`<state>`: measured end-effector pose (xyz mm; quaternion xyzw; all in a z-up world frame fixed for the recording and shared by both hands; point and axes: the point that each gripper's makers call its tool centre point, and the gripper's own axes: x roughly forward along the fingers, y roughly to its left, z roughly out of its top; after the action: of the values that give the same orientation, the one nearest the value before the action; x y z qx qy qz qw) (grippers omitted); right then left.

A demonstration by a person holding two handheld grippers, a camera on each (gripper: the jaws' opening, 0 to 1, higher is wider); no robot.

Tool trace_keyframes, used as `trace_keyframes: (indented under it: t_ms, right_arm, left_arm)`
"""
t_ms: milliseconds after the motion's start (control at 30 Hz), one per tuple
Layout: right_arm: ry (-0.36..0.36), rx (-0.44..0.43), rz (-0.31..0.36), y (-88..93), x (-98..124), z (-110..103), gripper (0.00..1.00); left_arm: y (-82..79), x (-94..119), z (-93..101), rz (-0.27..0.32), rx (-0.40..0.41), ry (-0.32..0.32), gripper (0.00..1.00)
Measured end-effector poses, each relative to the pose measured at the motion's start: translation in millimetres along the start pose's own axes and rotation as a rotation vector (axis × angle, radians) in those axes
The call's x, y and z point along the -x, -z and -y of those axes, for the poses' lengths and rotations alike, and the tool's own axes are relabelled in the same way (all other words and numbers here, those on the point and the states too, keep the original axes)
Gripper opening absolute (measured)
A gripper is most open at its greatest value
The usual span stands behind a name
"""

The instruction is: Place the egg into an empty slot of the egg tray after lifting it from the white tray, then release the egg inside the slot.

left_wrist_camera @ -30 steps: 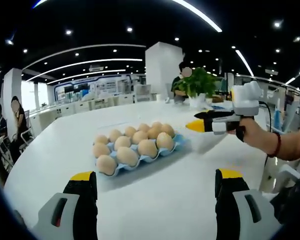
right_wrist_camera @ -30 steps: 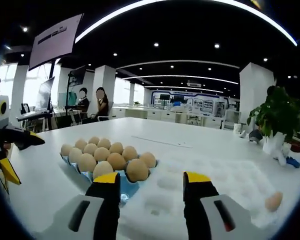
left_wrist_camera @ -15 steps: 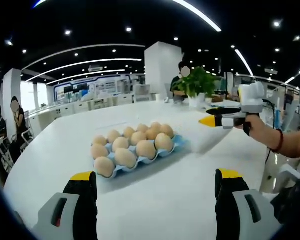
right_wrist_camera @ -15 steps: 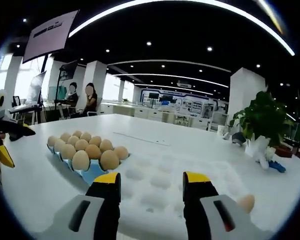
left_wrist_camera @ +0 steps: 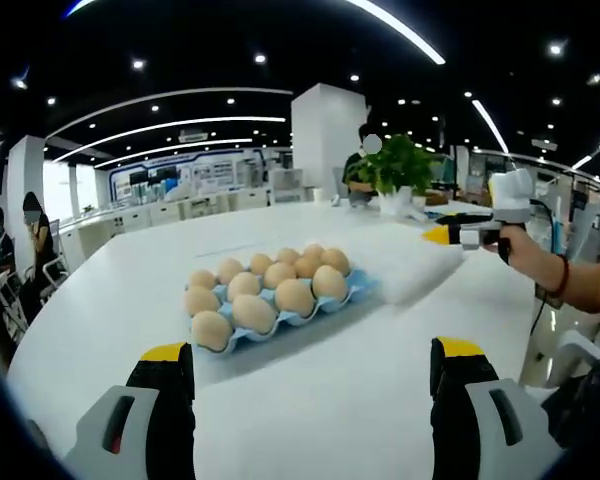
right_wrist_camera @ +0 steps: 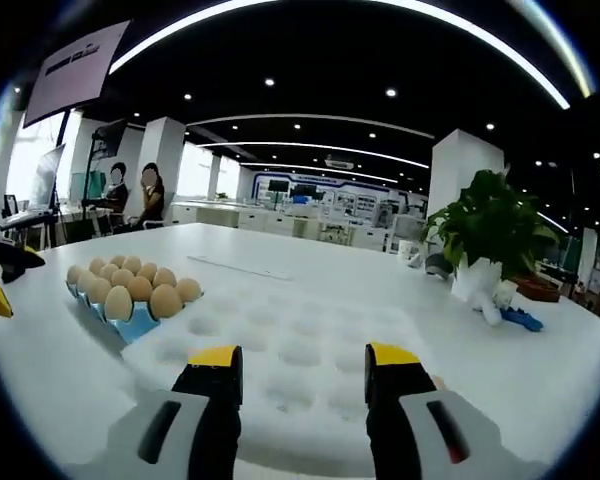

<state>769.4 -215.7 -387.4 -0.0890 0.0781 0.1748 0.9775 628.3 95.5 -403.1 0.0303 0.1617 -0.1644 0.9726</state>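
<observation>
Left hand-held gripper [left_wrist_camera: 312, 365] jaws wide apart — right hand-held gripper [right_wrist_camera: 303, 365] jaws parted, empty.

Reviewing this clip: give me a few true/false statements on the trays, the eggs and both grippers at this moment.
1. The blue egg tray holds eggs. True.
2. The right gripper is clamped on an egg. False: its jaws stand apart with nothing between them.
3. The white tray lies under the right gripper. True.
4. The left gripper is shut. False: its jaws are wide apart above the white table.
5. A potted plant stands on the table. True.
</observation>
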Motion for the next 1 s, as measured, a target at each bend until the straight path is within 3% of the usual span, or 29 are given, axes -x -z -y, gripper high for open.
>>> trace_keyframes:
  t_ms: [500,800,1000]
  right_arm:
    - [0.123,-0.043,-0.012,10.5,11.8,56.4,0.5]
    - [0.133,-0.071,-0.038,23.2,5.5,69.8,0.49]
    - [0.14,-0.099,-0.018,30.3,2.4,79.5,0.47]
  left_arm:
    - [0.7,2.0,9.6,-0.002,-0.004,-0.002,1.0]
    - [0.0,2.7,12.1,0.0,-0.001,-0.003,1.0]
    - [1.6,2.6,15.0,-0.013,-0.014,0.01,1.0]
